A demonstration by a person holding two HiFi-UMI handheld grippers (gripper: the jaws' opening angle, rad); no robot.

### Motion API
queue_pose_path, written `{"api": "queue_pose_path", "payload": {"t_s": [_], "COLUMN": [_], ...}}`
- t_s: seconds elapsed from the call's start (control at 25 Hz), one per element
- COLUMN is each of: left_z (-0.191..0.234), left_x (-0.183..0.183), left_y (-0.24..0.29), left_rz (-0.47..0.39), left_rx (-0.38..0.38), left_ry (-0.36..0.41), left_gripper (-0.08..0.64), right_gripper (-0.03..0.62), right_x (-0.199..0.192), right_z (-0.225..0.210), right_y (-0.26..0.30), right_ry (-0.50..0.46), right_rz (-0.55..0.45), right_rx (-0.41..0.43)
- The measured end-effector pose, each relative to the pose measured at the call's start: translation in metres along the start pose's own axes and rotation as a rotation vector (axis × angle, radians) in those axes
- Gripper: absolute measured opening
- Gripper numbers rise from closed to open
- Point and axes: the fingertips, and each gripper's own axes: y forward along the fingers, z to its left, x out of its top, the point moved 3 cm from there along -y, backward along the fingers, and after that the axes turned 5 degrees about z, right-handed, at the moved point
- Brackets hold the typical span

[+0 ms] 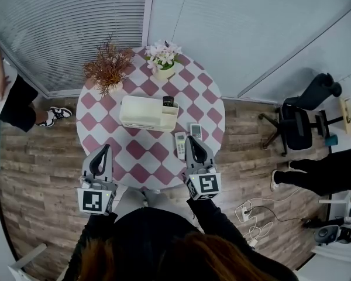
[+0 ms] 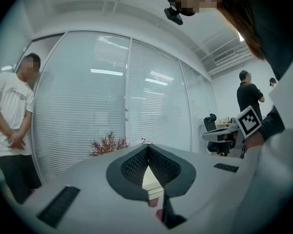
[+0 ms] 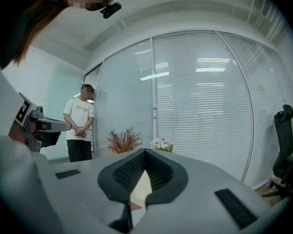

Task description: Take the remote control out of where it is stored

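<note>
Room: wood-plank floor, glass partition with blinds, office chair at right.

Worktop: round, pink-and-white check cloth.
- White storage box at centre. A dark remote control stands upright in its right-end compartment.
- Two light remotes lie flat, clear of the box on its right: one near the front edge, one just behind it.
- Dried plant and flower pot at the far edge.

Left gripper: at the near-left edge, jaws together, nothing between them.

Right gripper: just beside the front light remote, jaws together, nothing held.
</note>
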Motion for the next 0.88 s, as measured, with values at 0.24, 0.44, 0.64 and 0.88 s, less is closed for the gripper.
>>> {"api": "queue_pose_path", "payload": {"t_s": [0.24, 0.44, 0.64, 0.88], "left_z": [0.007, 0.015, 0.024, 0.034], "left_x": [-0.003, -0.007, -0.011, -0.018], "left_y": [-0.004, -0.010, -0.019, -0.038], "left_rz": [-0.011, 0.004, 0.011, 0.051], "left_rx": [0.022, 0.039, 0.054, 0.099], "left_ry": [0.002, -0.020, -0.024, -0.032], "left_gripper": [0.006, 0.006, 0.006, 0.006], "right_gripper": [0.015, 0.038, 0.178, 0.230], "right_x": [0.001, -0.017, -0.046, -0.068], "right_z": [0.008, 0.009, -0.002, -0.011], "right_y": [0.019, 0.070, 0.140, 0.187], "right_ry": [0.005, 0.024, 0.054, 0.018], "right_rz": [0.016, 0.080, 0.191, 0.251], "right_rx": [0.009, -0.019, -0.106, -0.209]}}
